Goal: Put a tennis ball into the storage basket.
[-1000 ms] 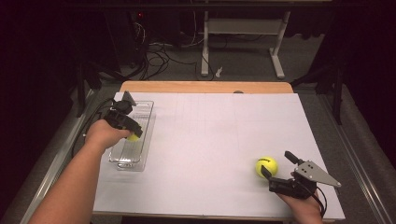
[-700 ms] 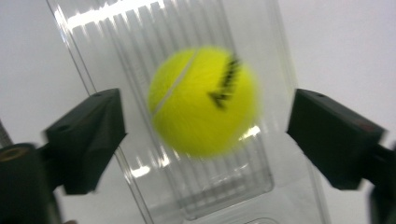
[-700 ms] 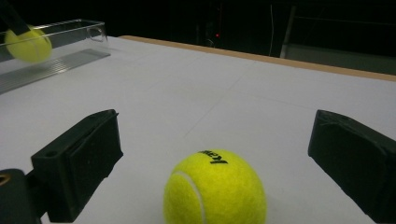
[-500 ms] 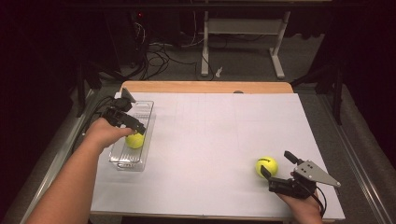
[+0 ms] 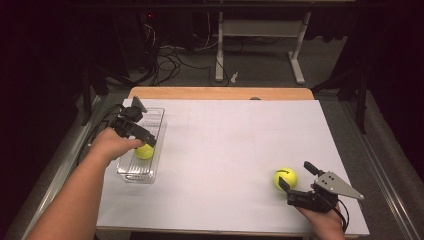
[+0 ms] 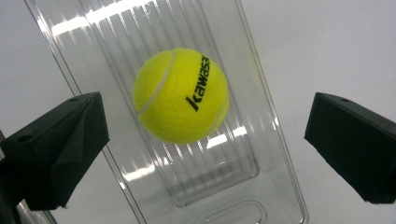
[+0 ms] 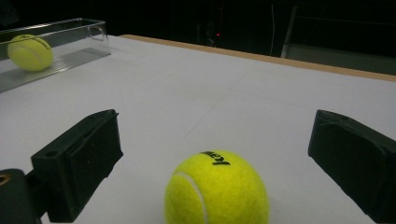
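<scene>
A yellow tennis ball (image 5: 144,151) (image 6: 181,95) lies in the clear plastic tray (image 5: 154,116) (image 6: 275,154) at the table's left. My left gripper (image 5: 142,136) (image 6: 205,123) hovers just above it. Its jaws have just been opening and now stand wide, and the ball lies below and between them untouched. A second yellow ball (image 5: 285,178) (image 7: 217,191) rests on the white tabletop at the front right. My right gripper (image 5: 295,175) (image 7: 215,140) lies low behind it, open, one jaw on each side of the ball without touching. The right gripper view also shows the far ball (image 7: 30,52) in the tray (image 7: 74,28).
The white table surface (image 5: 225,140) stretches between the tray and the right ball. A wooden edge (image 5: 220,93) marks the far side. Beyond it are cables (image 5: 165,55) and desk legs (image 5: 219,50) on a dark floor.
The left gripper's jaws have opened and let go of the ball, which now lies uncovered in the tray. The left hand has drawn back a little. The right gripper and its ball have not moved.
</scene>
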Available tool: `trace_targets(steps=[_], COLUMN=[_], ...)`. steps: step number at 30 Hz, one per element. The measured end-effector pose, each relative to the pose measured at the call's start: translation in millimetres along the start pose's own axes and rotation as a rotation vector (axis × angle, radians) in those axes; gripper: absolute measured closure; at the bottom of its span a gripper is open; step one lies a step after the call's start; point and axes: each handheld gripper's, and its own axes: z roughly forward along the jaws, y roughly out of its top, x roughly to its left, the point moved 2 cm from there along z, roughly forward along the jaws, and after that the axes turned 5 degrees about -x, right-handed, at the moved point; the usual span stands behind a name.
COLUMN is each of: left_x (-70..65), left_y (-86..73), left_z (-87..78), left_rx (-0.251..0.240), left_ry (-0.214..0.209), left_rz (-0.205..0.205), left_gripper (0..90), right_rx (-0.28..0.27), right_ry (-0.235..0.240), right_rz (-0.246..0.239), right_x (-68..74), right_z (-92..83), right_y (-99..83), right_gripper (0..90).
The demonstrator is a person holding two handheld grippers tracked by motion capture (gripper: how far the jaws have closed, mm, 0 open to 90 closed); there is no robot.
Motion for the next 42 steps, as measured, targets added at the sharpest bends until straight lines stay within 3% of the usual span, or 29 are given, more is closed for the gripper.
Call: trace_targets(steps=[4,10,24,30,42], left_x=[-4.1,-7.3,-31.9,-41.3,-72.1], left_y=[-3.9,-9.9,-21.3,-24.5,-37.6], left_z=[0.3,-6.1,-8.0,-5.4,-6.1], left_rx=[0.013,0.001,-0.001,-0.010,-0.047], left_ry=[0.022,0.013,0.018,-0.004,-0.019], left_rz=[0.004,-0.003,0.076,0.092,0.171], left_gripper=[0.8,0.8,0.8,0.8,0.9], right_rx=[0.000,0.002,0.001,0.000,0.001], right_ry=[-0.001,0.000,-0.001,-0.001,0.000], right_rz=[-0.001,-0.003,-0.007,-0.007,-0.006], right_x=[0.2,0.7,1.7,1.6,1.3], right_z=[-0.1,0.1,0.4,0.1,0.2], right_y=[0.0,0.0,0.6,0.6,0.4], right_gripper=[3.0,2.9,2.9,2.9,2.9])
